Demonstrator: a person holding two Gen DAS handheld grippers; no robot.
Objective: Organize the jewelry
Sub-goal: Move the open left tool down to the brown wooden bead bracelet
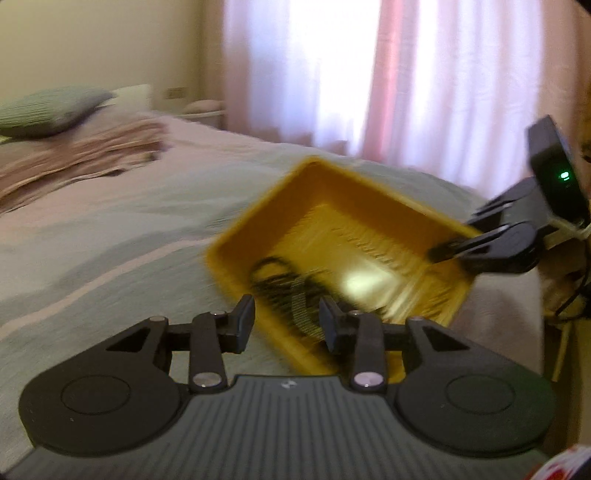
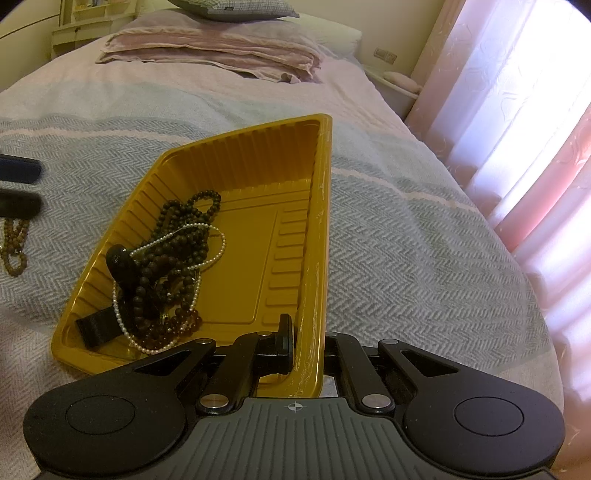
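While the yellow tray [image 2: 236, 177] lies on the bed [image 2: 406, 236], its right side wall is pinched between the closed jaws of the right gripper [image 2: 308, 347], one finger inside the tray and the other outside. A tangle of jewelry is gathered in the near left part of the tray: dark bead necklaces [image 2: 173, 251], a thin white pearl strand [image 2: 218, 240] looped over and around them, and a black piece [image 2: 122, 266] whose kind cannot be told. A further brown bead strand [image 2: 14, 243] is seen at the left edge of the right wrist view, on the blanket just outside the tray, directly below two dark fingers [image 2: 18, 206].

The left gripper [image 1: 287, 320] is shown with its jaws parted and nothing between them, held above the near rim of the tray [image 1: 236, 236], with the dark beads [image 1: 280, 280] blurred just beyond the fingertips. Folded pink bedding [image 2: 214, 51] and a grey pillow [image 2: 236, 9] are seen at the head of the bed, and pink curtains [image 2: 517, 110] at the window beside it.
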